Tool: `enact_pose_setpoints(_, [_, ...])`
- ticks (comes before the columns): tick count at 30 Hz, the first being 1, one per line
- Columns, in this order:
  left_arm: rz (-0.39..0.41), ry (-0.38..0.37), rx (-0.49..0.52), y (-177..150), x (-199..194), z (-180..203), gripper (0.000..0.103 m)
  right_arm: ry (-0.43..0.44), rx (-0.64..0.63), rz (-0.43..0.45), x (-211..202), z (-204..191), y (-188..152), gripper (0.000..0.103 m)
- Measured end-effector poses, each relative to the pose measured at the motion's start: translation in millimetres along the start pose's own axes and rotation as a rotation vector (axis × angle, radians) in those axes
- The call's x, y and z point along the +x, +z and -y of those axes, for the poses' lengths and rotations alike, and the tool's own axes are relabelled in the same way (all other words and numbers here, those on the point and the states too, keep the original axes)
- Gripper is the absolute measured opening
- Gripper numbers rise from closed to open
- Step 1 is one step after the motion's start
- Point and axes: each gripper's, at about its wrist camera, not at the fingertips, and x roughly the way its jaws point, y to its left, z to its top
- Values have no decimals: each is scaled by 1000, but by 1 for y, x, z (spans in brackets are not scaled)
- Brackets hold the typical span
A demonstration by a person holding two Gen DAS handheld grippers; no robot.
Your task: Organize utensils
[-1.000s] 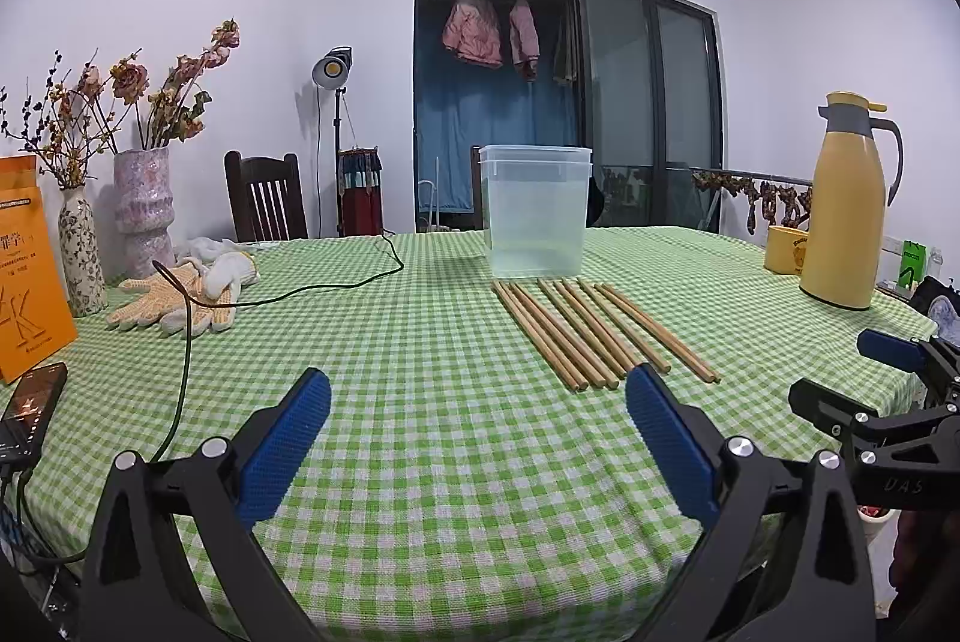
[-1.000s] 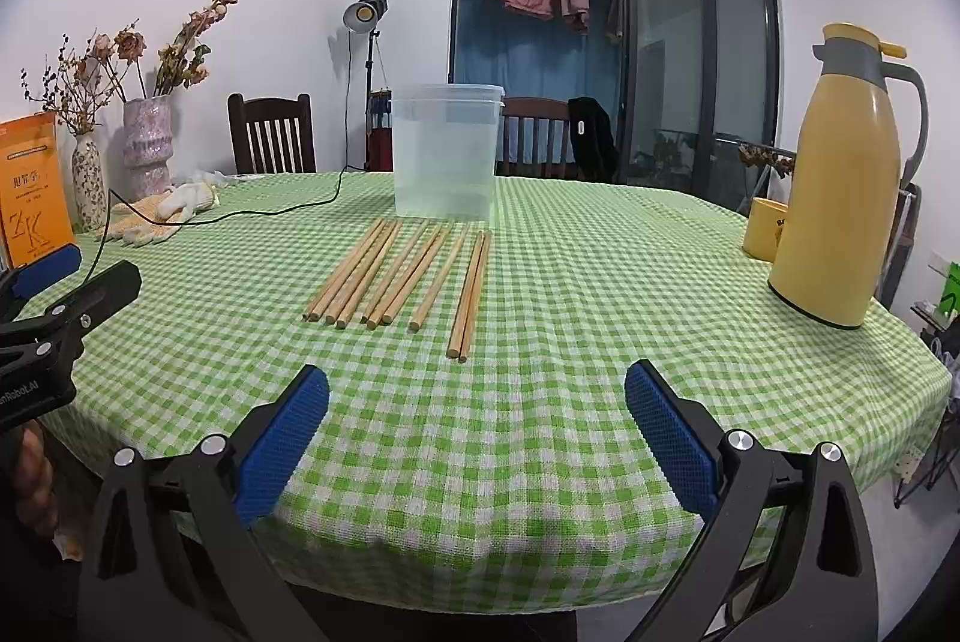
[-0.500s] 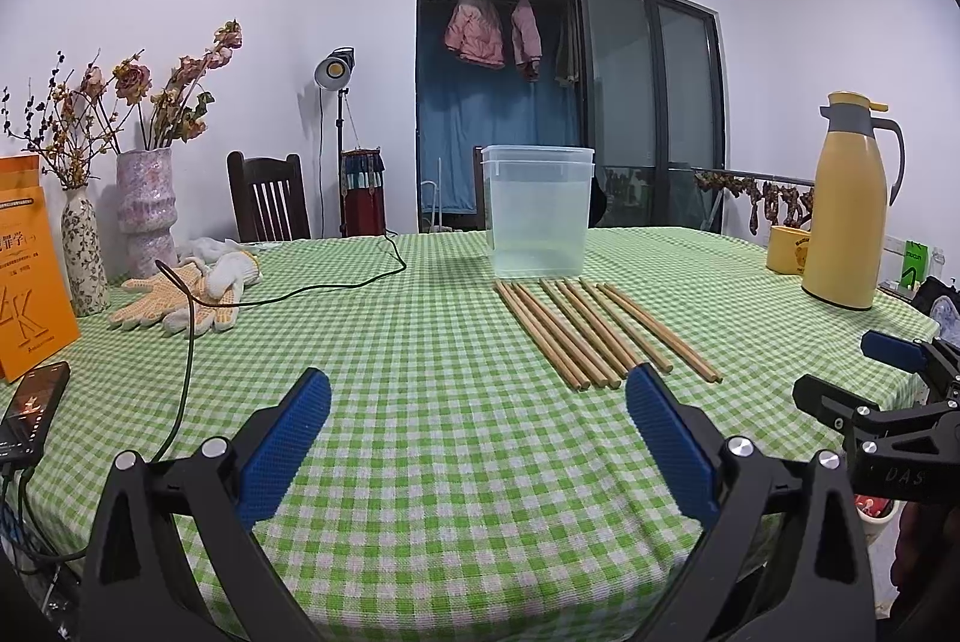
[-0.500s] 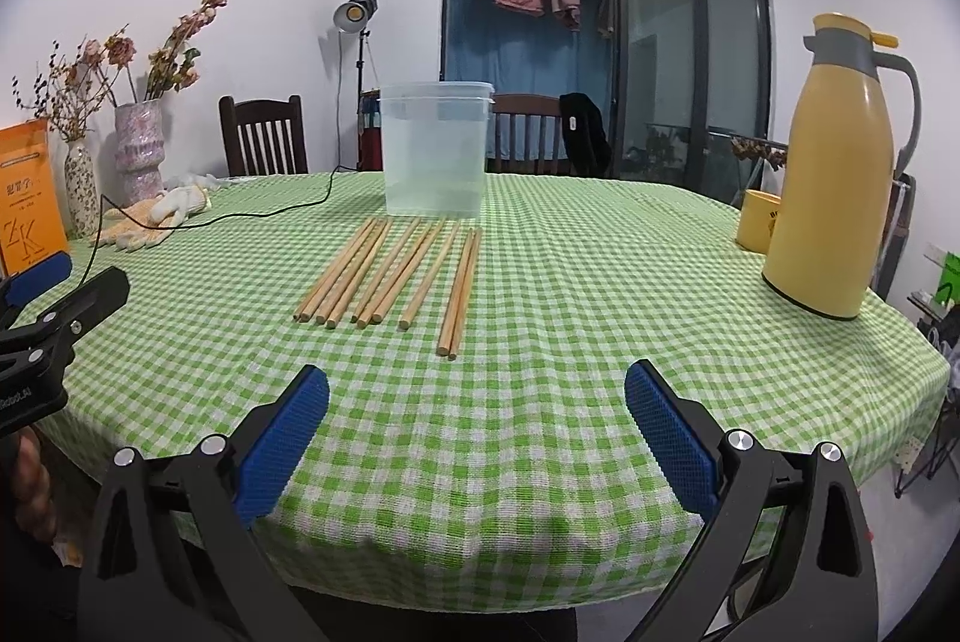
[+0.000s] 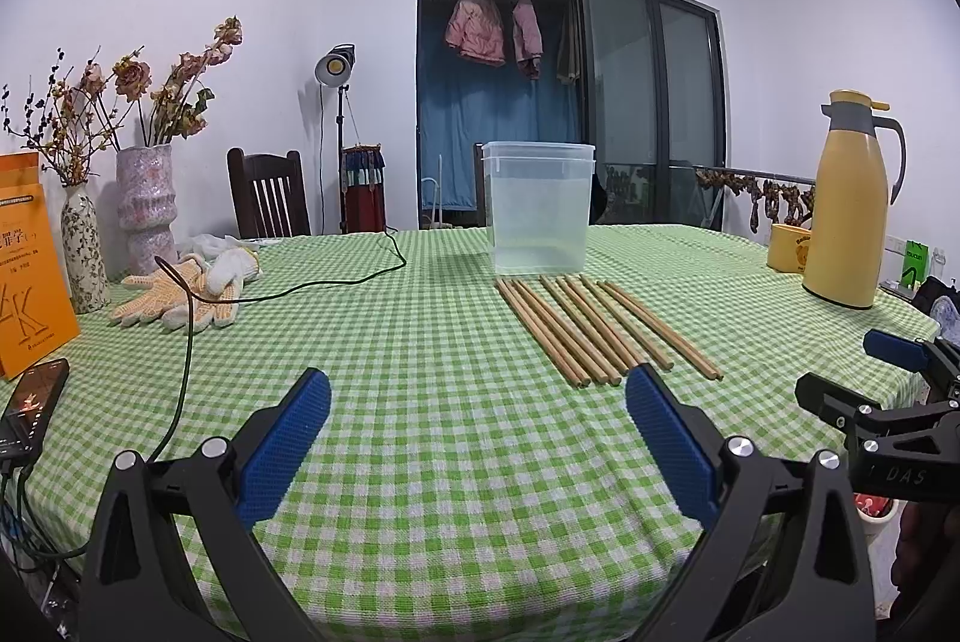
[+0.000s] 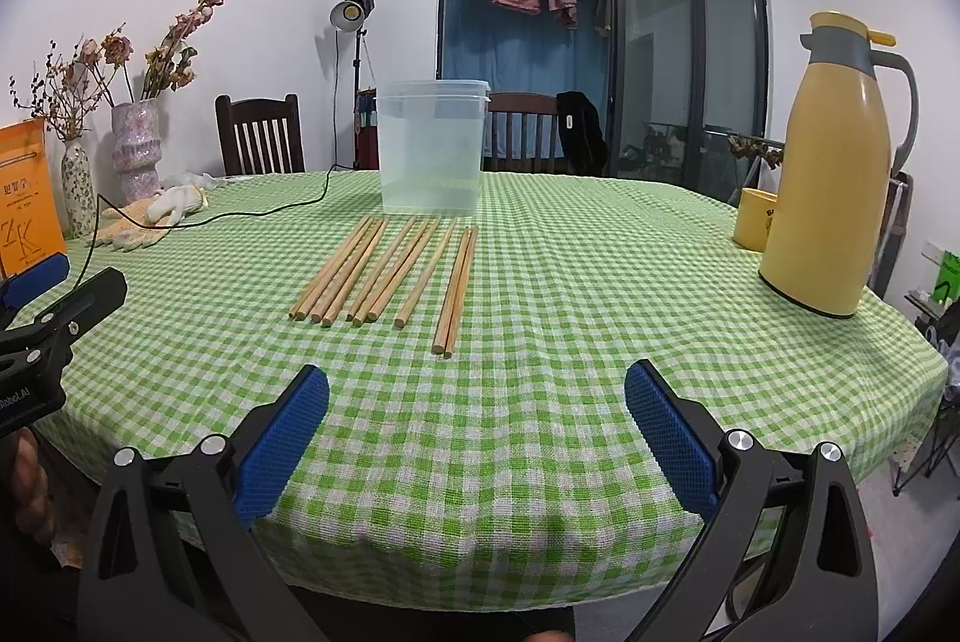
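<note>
— Where are the chopsticks (image 6: 384, 270)?
— Side by side on the bench (image 6: 570, 294), just before the clear tub (image 6: 431, 147).
— The tools?
— Left tool (image 5: 477, 438) and right tool (image 6: 477, 432) both spread, empty.

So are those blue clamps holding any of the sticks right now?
No. The left gripper and right gripper are both open and hold nothing; the chopsticks all lie on the table.

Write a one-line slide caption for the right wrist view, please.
Open right gripper faces wooden chopsticks lying before a clear plastic container on a green checked tablecloth.
</note>
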Motion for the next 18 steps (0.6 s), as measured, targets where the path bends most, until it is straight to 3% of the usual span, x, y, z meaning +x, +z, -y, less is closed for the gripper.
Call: enact_pose_setpoints(18, [1,-1,5,-1,0,2,96,4,0,0,1,0,0,95])
